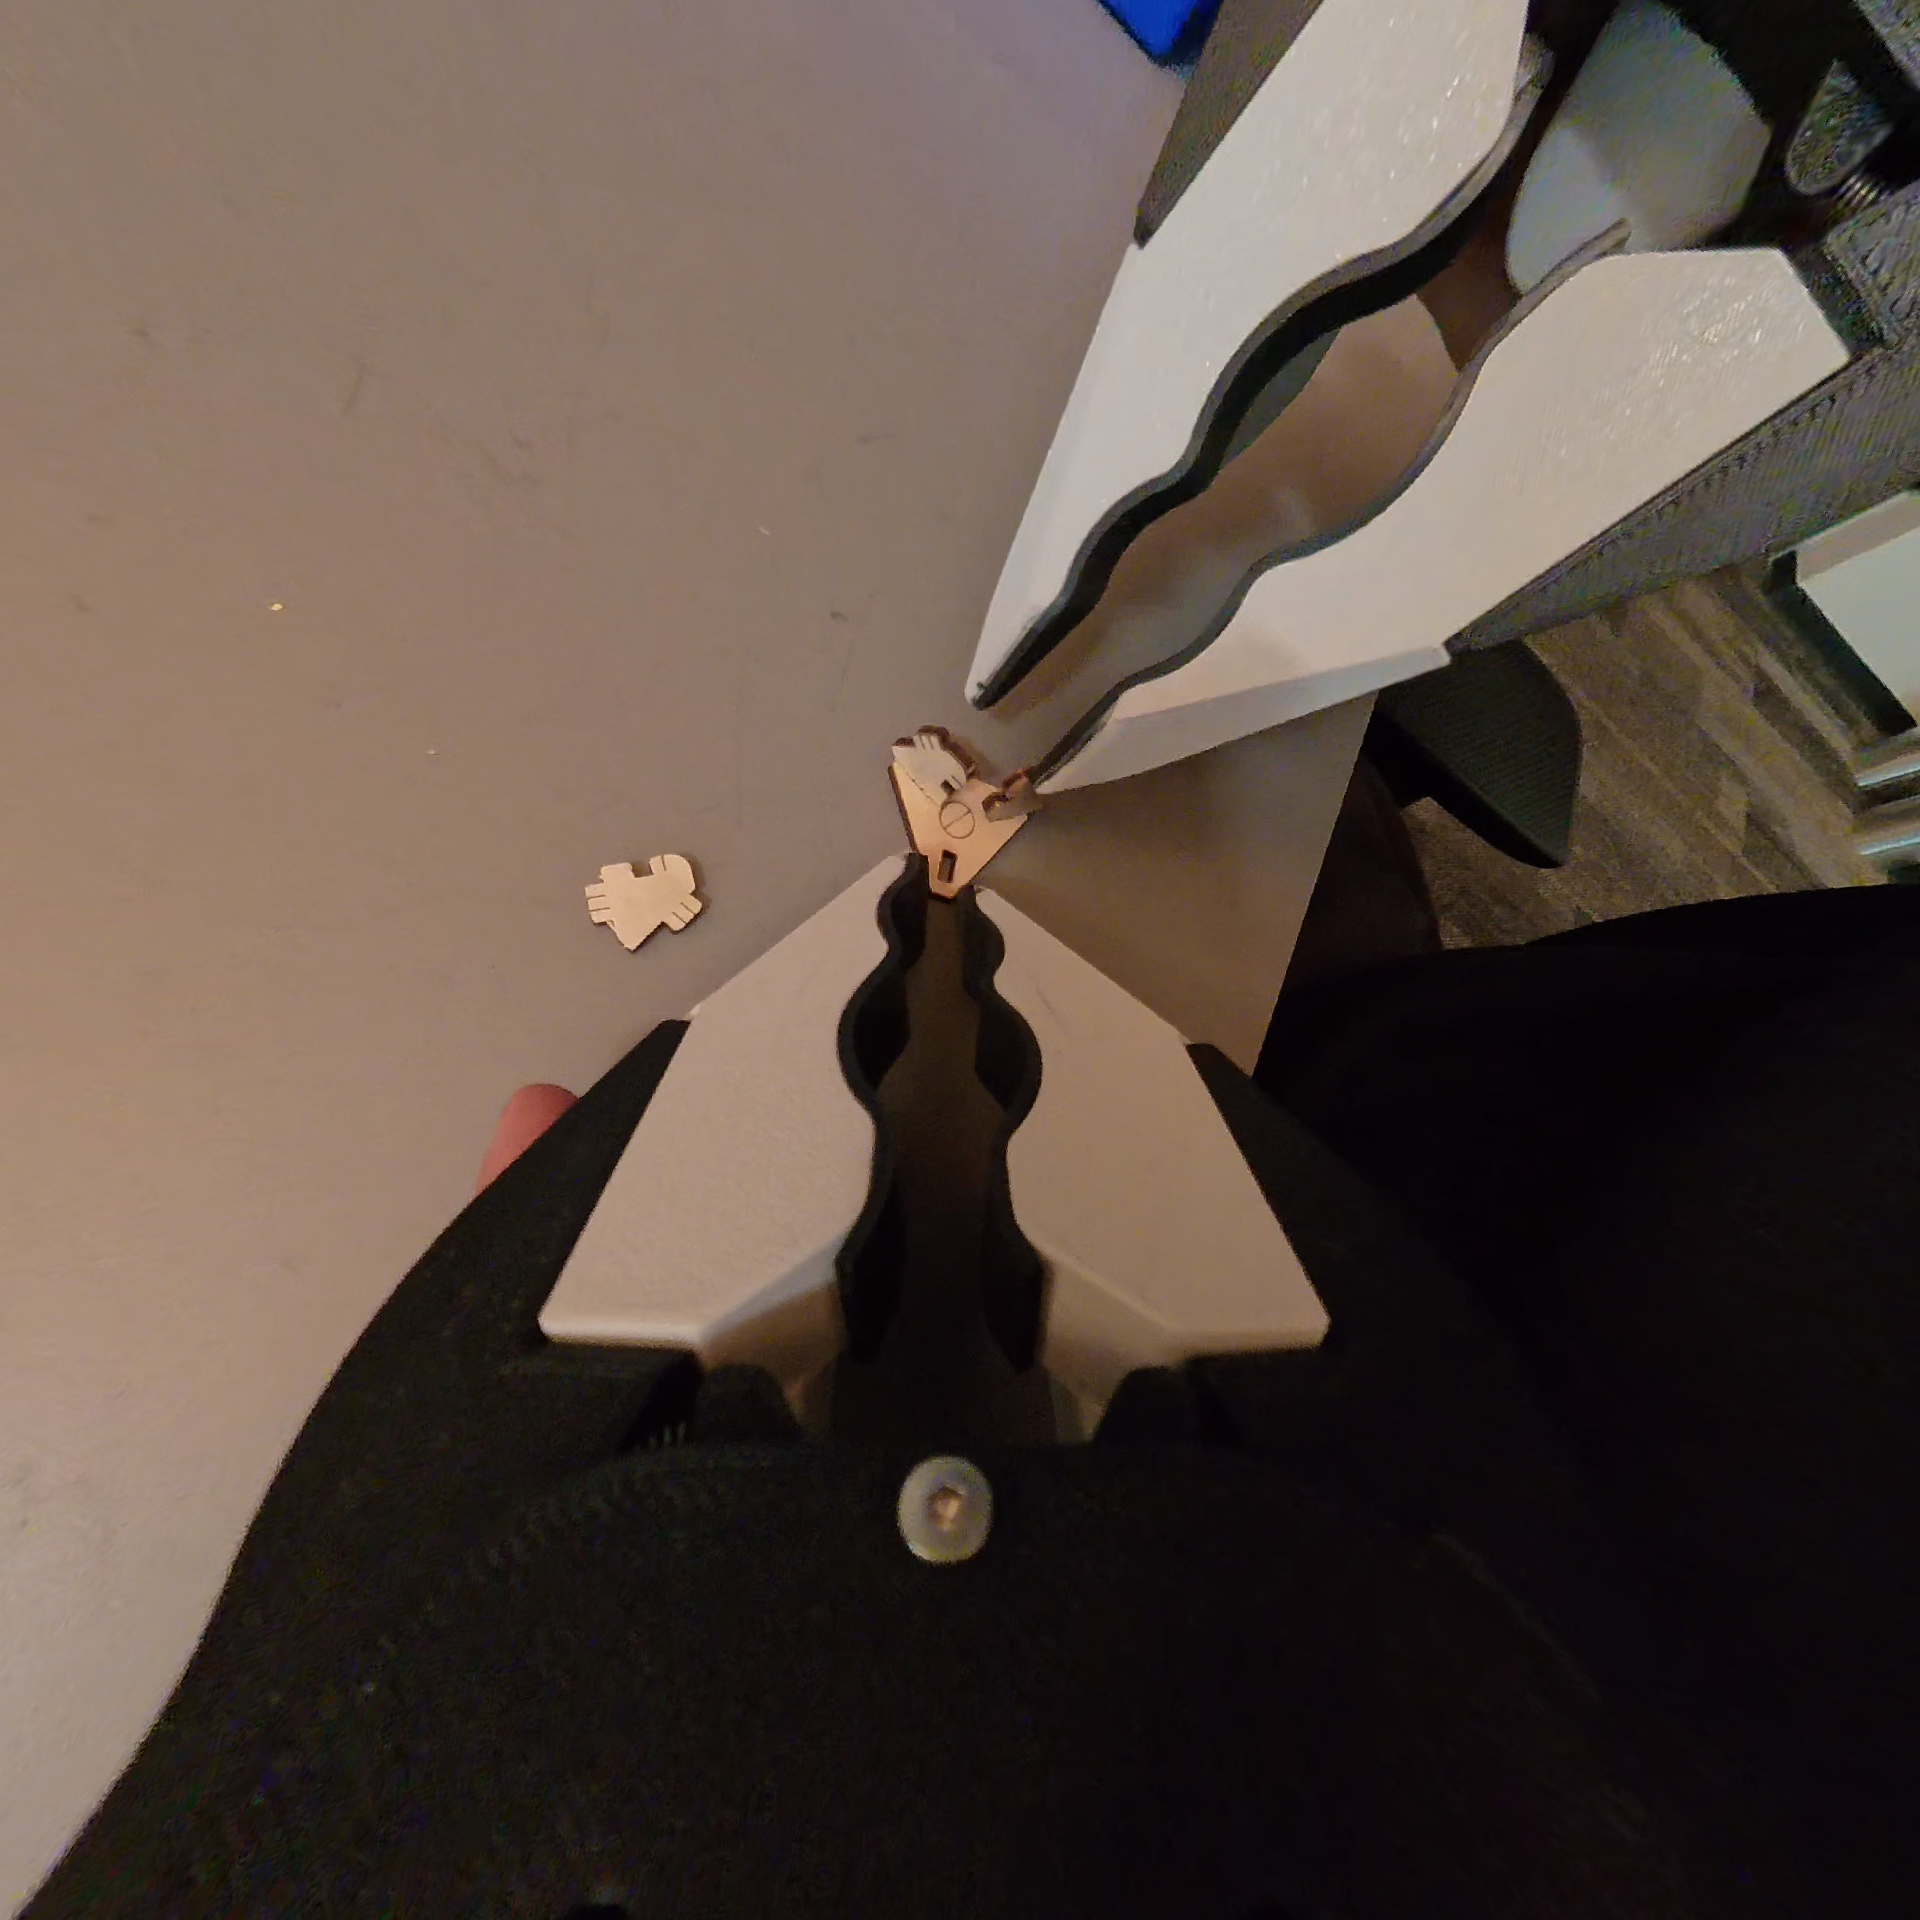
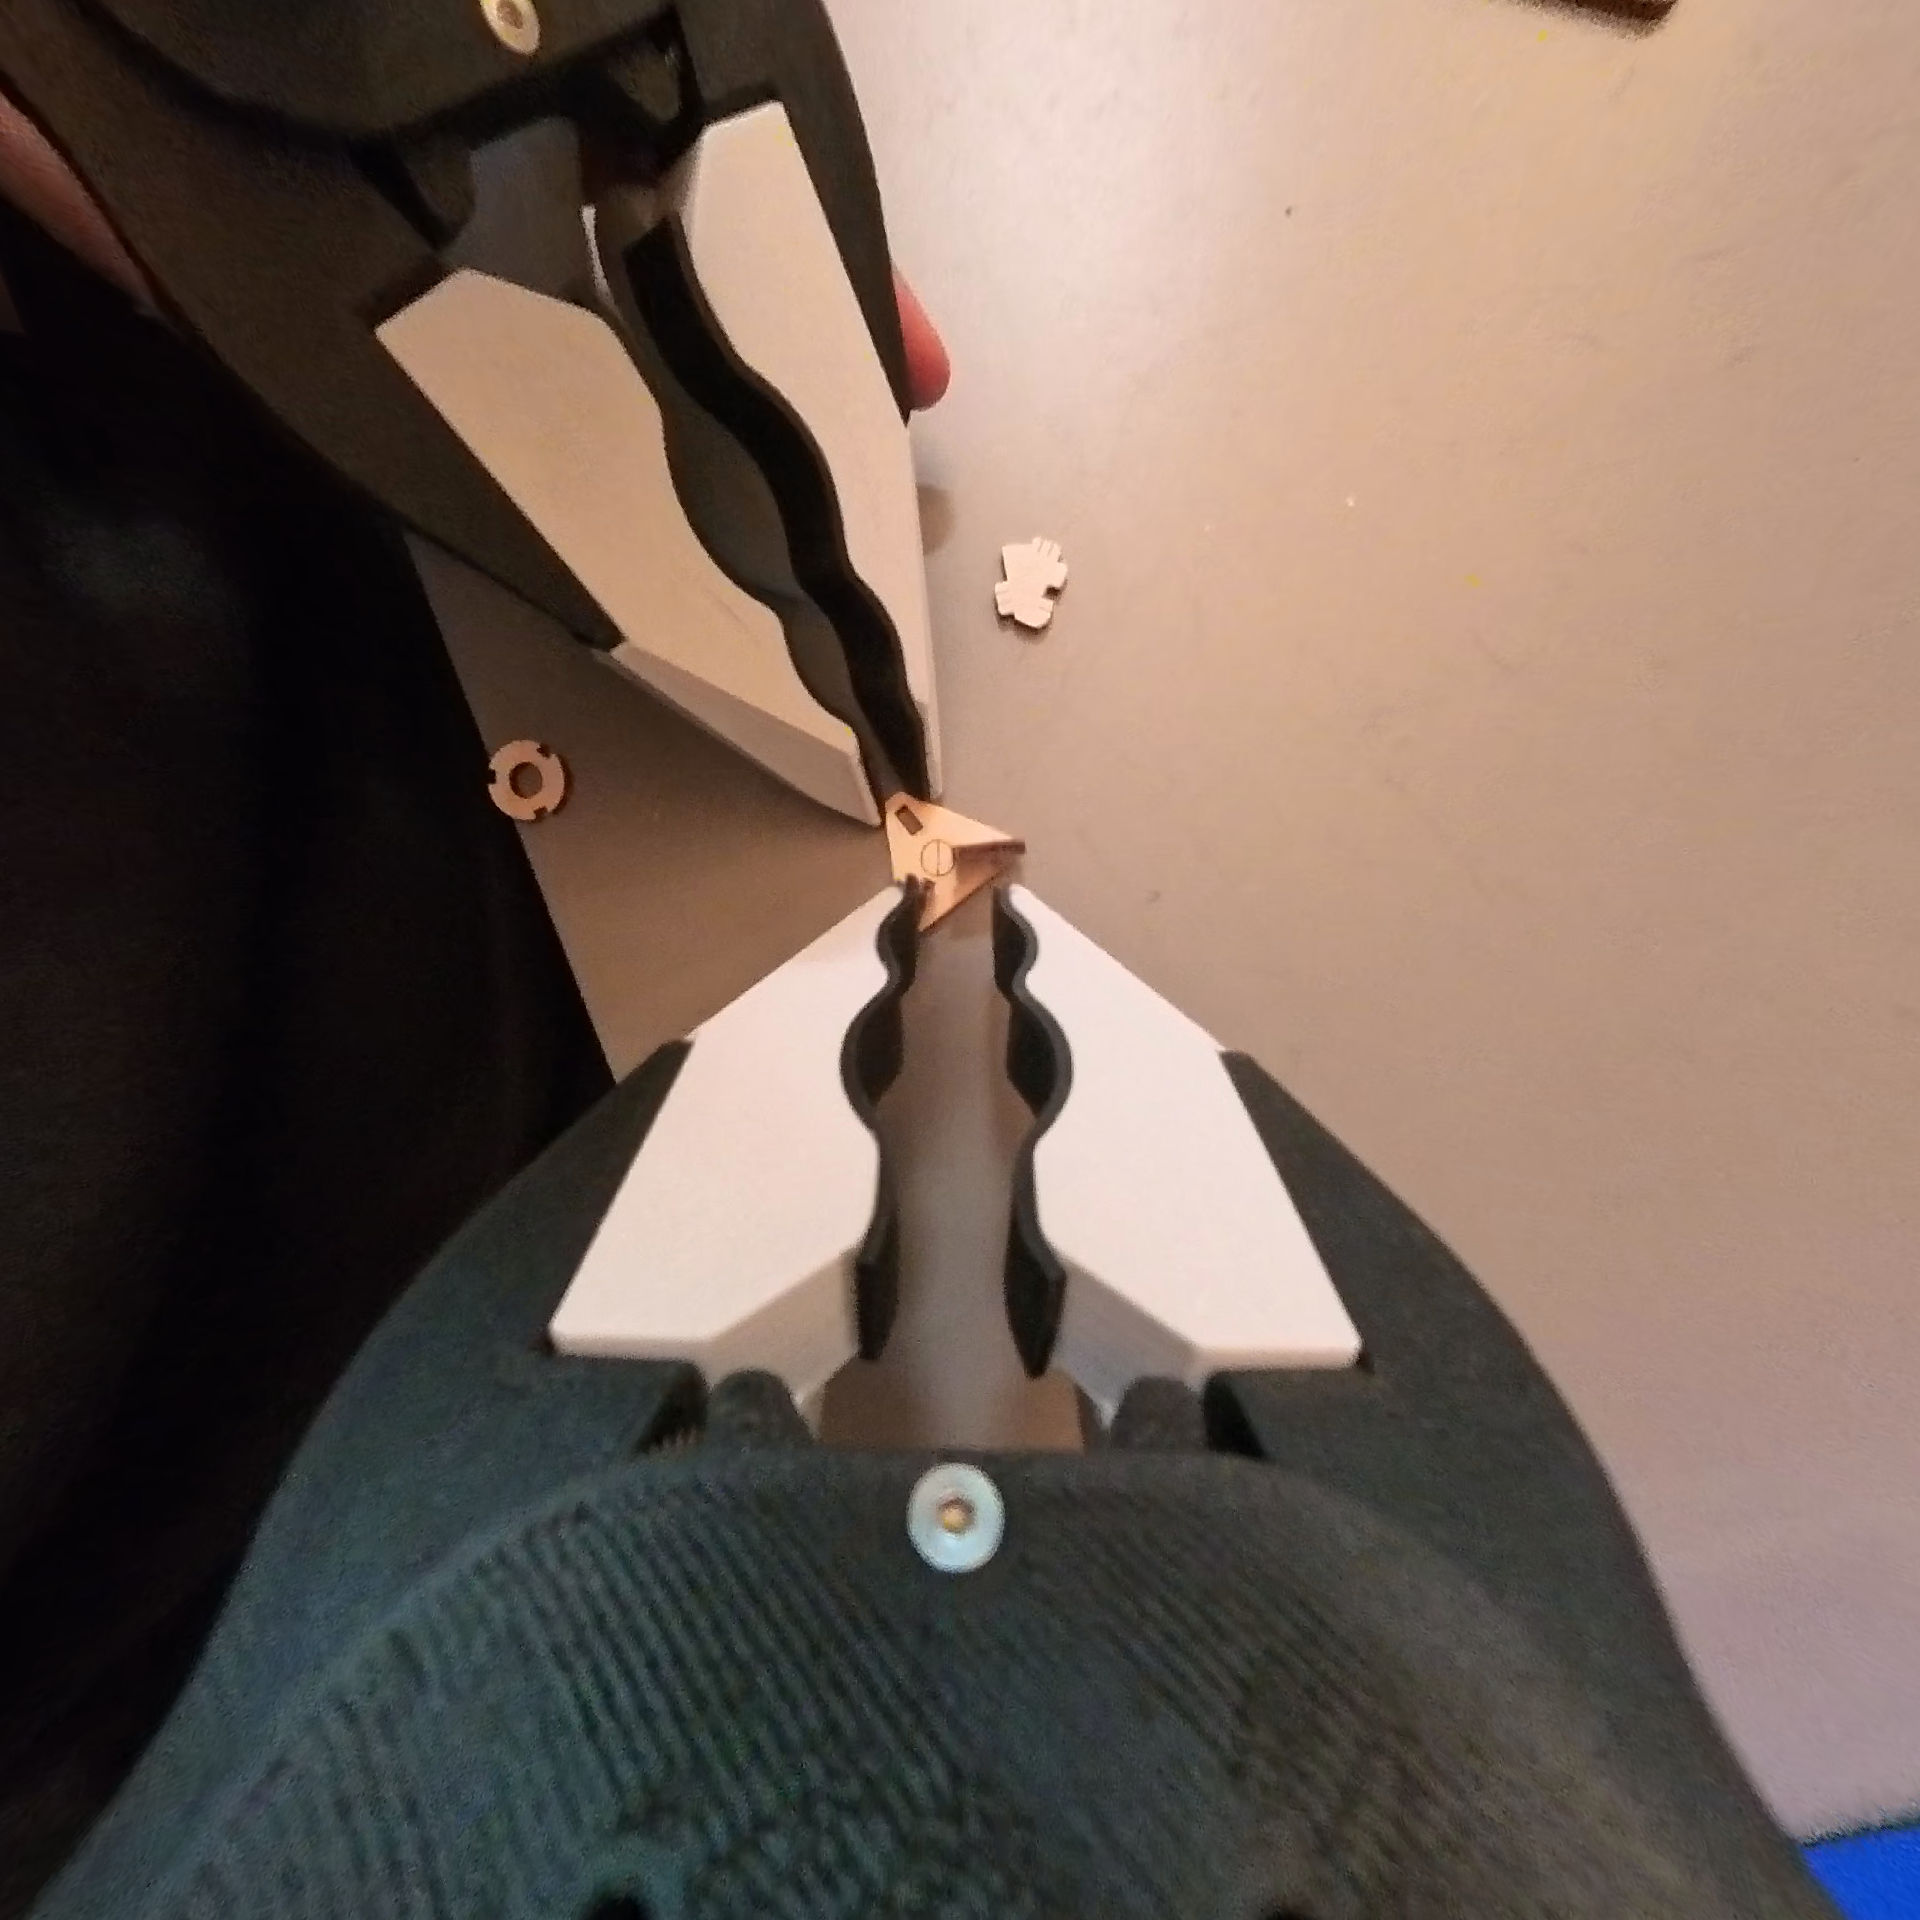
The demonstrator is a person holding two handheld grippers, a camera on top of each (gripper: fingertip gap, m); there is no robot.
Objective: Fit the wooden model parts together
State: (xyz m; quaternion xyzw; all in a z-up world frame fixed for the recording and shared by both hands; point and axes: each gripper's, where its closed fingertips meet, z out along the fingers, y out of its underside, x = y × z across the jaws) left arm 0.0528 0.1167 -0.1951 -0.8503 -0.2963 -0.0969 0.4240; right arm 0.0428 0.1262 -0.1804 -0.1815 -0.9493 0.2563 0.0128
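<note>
My left gripper (image 1: 940, 883) is shut on one corner of a small triangular wooden piece (image 1: 954, 821) and holds it above the grey table (image 1: 416, 520). A small hand-shaped wooden part (image 1: 928, 764) sits at the piece's far edge. My right gripper (image 2: 953, 899) is open. The wooden piece (image 2: 935, 852) lies against its left fingertip (image 2: 902, 904), with a gap to the other pad. In the left wrist view the right gripper (image 1: 1013, 738) comes in from the upper right, its lower fingertip (image 1: 1049, 774) at the piece's tab. The left gripper (image 2: 902, 784) shows in the right wrist view from the upper left.
A loose hand-shaped wooden cutout (image 1: 644, 902) lies flat on the table, also seen in the right wrist view (image 2: 1032, 585). A notched wooden ring (image 2: 527, 777) lies near the table's edge. A person's dark clothing (image 1: 1558, 1247) is beside the table edge. A blue object (image 2: 1860, 1860) is at one corner. Left and right tips are no more than a few centimetres apart. The loose hand-shaped wooden cutout (image 1: 644, 902) is about 5 cm from my left fingertips. It turns up in the right wrist view (image 2: 1027, 582) as well.
</note>
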